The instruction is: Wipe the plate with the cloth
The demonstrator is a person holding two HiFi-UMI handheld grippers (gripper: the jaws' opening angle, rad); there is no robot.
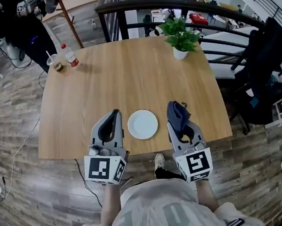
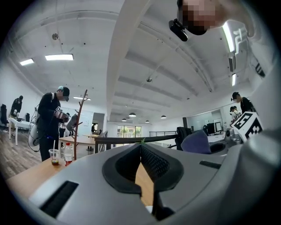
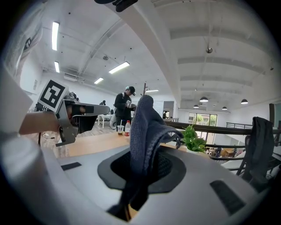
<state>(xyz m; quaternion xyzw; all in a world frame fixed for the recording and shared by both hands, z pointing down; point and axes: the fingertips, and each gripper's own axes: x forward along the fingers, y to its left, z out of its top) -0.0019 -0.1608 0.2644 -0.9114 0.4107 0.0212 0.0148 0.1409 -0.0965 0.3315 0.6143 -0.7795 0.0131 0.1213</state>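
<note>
Clamping the cloth point(image 1: 175, 112), the right gripper point(image 1: 183, 128) sits at the plate's point(image 1: 143, 124) 3 o'clock, seemingly poised to wipe; the left gripper point(image 1: 114, 117), closed on nothing, flanks 9 o'clock.

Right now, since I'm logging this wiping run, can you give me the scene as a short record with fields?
plate: white, nothing on it, on the table near its front edge, between the grippers
cloth: dark blue, sticks up from the jaws, clear of the plate
right gripper: shut on cloth, right of plate
left gripper: shut, empty, left of plate
far side of table: plant, bottle, cup
wiping: not yet begun
</note>
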